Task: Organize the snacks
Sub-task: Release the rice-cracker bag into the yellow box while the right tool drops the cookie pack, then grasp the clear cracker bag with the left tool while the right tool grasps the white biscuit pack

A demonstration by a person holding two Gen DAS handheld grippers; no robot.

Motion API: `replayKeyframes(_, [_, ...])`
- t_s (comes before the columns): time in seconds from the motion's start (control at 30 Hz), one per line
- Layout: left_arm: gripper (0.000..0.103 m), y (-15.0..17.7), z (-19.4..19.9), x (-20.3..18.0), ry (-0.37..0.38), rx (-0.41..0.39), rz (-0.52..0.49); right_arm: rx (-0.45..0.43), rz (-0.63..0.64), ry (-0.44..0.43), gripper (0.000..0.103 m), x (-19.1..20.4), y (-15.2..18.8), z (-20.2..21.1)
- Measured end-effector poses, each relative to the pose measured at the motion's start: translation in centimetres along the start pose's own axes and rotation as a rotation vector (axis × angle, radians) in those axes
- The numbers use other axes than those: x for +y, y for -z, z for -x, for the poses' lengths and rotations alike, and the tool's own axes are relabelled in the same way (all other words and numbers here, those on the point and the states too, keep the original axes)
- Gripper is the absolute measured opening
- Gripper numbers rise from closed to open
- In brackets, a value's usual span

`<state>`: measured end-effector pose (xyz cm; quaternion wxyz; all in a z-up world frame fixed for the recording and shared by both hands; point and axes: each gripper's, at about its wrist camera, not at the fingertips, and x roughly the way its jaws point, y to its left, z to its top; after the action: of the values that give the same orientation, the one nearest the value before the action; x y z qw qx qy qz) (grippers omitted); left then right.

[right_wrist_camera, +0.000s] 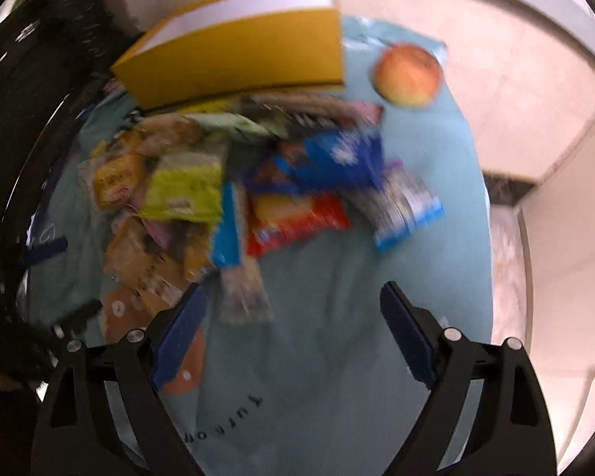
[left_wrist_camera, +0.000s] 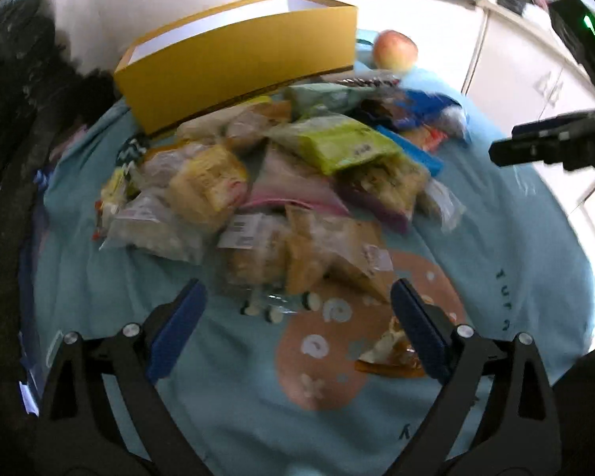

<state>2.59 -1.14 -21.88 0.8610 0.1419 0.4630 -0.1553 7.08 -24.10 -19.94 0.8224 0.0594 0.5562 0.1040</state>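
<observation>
1. Looking down from the left wrist view, the left tool [left_wrist_camera: 297, 317] hangs with its blue pads spread wide and nothing between them. The pile of snack packets [left_wrist_camera: 265, 182] lies straight ahead of it on the light blue cloth [left_wrist_camera: 515, 277] that covers the surface. The nearest piece is a clear bag of tan snacks [left_wrist_camera: 321, 254], just beyond the fingertips and almost centred between them, its long side running roughly across the gap. A loose amber wrapper [left_wrist_camera: 392, 357] lies against the inner side of the right-hand pad. Behind the pile stands the open yellow box [left_wrist_camera: 238, 55], and an apple [left_wrist_camera: 394, 49] sits to its right. The other tool pokes in at the right edge, above the cloth.

2. Going to the right wrist view, which is blurred, the right tool [right_wrist_camera: 293, 325] is likewise spread wide and empty, over bare cloth [right_wrist_camera: 416, 258]. Here the snack packets [right_wrist_camera: 234, 182] lie ahead and to the left of the tool; a red packet [right_wrist_camera: 297, 218] and a blue-and-white one [right_wrist_camera: 408, 206] are the closest on its side. The yellow box [right_wrist_camera: 238, 55] stands beyond the pile, and the apple [right_wrist_camera: 408, 75] lies far right.

3. Judging by this, the left tool is nearer and better lined up; the box lies beyond the whole pile.
</observation>
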Motion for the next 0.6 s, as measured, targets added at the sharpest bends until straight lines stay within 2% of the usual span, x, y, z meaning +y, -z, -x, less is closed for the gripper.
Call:
replayKeyframes(0.17, [0.096, -1.7, -1.7, -0.9, -0.042, -0.022, 0.022, 0.002, 0.006, 0.006, 0.090, 0.6, 0.9, 0.4])
replayKeyframes(0.23, [0.096, -2.6, -3.7, -1.3, -0.051, 0.011, 0.021, 0.001, 0.012, 0.010, 0.090, 0.9, 1.2, 0.6])
replayKeyframes(0.3, [0.096, -2.7, -6.3, -2.1, -0.057, 0.079, 0.006, 0.003, 0.012, 0.024, 0.090, 0.8, 1.5, 0.7])
replayKeyframes(0.33, [0.099, -2.7, -7.0, -2.4, -0.076, 0.088, -0.006, 0.005, 0.010, 0.032, 0.090, 0.6, 1.6, 0.8])
replayKeyframes(0.37, [0.096, -2.5, -7.0, -2.8, -0.099, 0.068, -0.030, 0.006, 0.009, 0.040, 0.090, 0.4, 1.7, 0.8])
replayKeyframes(0.4, [0.091, -2.5, -6.8, -3.3, -0.104, 0.054, -0.058, 0.005, 0.008, 0.053, 0.090, 0.2, 1.8, 0.9])
replayKeyframes(0.47, [0.050, -2.5, -5.8, -3.8, -0.084, 0.018, -0.080, -0.001, 0.007, 0.088, 0.090, -0.4, 1.9, 0.8])
replayKeyframes(0.53, [0.041, -2.5, -4.7, -3.3, -0.037, 0.001, -0.054, -0.011, -0.010, 0.108, 0.089, -1.3, 2.0, 0.7])
replayKeyframes(0.6, [0.038, -2.2, -4.1, -2.5, -0.014, 0.006, -0.022, -0.025, -0.031, 0.113, 0.089, -2.2, 1.5, 0.4])
